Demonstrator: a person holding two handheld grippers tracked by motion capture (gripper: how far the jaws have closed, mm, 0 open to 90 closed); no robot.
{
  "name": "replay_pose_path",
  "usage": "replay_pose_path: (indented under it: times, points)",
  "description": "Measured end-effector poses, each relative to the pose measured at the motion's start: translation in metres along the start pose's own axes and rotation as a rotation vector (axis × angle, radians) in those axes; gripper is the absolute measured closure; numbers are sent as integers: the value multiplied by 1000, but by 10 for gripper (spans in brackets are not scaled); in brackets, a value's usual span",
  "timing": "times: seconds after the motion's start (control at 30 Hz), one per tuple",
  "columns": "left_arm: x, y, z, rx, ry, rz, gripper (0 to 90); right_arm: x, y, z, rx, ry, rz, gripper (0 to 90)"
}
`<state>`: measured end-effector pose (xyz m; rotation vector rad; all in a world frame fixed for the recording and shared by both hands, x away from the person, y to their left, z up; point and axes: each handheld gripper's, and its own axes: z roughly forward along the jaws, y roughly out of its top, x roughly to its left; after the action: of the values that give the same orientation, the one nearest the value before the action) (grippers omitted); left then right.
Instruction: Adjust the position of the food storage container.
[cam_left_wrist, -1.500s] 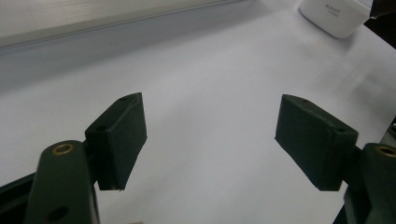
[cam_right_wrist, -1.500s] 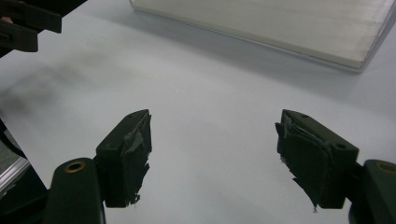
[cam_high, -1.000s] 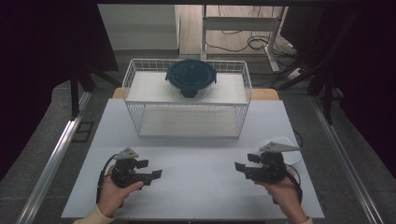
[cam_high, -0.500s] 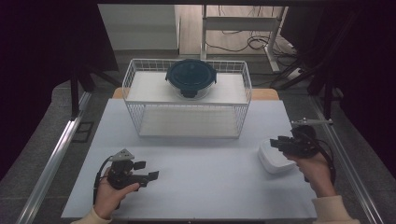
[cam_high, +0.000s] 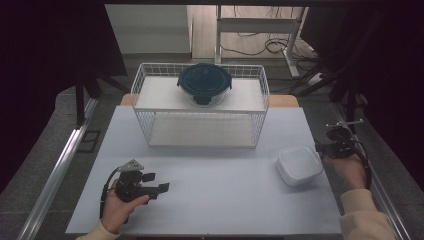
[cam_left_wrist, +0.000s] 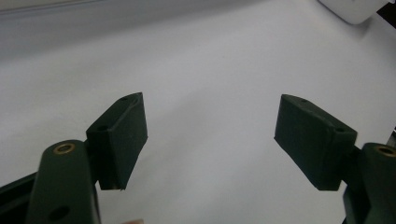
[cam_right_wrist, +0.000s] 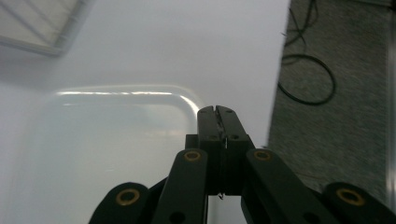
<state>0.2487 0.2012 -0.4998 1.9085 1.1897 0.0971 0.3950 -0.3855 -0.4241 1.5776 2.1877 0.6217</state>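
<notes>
1. Left gripper (cam_high: 159, 188) hovers low over the desk (cam_high: 210, 200) near its front left corner, in the person's left hand (cam_high: 120, 205); the left gripper view shows its two dark pads (cam_left_wrist: 122, 135) standing wide apart with bare white surface between them.
2. Right gripper (cam_high: 320, 148) sits at the desk's right edge, in the right hand (cam_high: 350, 170); its jaws have just been closing and now meet with nothing between them, as the right gripper view shows at the tips (cam_right_wrist: 217, 122).
3. Those closed tips lie just beside the right rim of the white square container (cam_high: 299, 164); whether they touch it I cannot tell.
4. That container is a low, pale box with rounded corners and a smooth, slightly glossy top, resting flat on the desk near the right edge, towards the front. Its contents cannot be made out.
5. In the right gripper view the same container (cam_right_wrist: 107, 154) has a bright highlight along its curved rim.
6. A white wire basket (cam_high: 145, 100) stands at the middle of the back edge, with a flat white shelf across its upper level.
7. On that shelf rests a round glass container with a dark blue clip lid (cam_high: 205, 82), lid on, slightly left of the shelf's middle.
8. The basket's lower level holds nothing that can be made out.
</notes>
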Motion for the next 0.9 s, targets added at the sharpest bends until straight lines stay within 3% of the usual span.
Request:
replay_pose_path:
  times: [0.1, 0.2, 0.4, 0.63, 0.67, 0.9]
  points:
    - [-1, 0, 0, 4, -4, 4, 249, -9, 0, 13, 47, -19, -6, 891]
    - [-1, 0, -1, 2, -5, 2, 249, -11, -3, 25, 83, -23, -42, 891]
    - [0, 0, 1, 8, -20, -8, 249, 0, -6, 36, 105, 31, -96, 892]
    - [-2, 0, 2, 11, -32, -16, 249, 42, -4, 36, 98, 128, -188, 892]
    - [-2, -1, 3, 12, -32, -12, 249, 56, -4, 37, 109, 137, -224, 891]
    - [-6, -1, 3, 14, -36, -1, 249, 83, -6, 38, 97, 178, -261, 892]
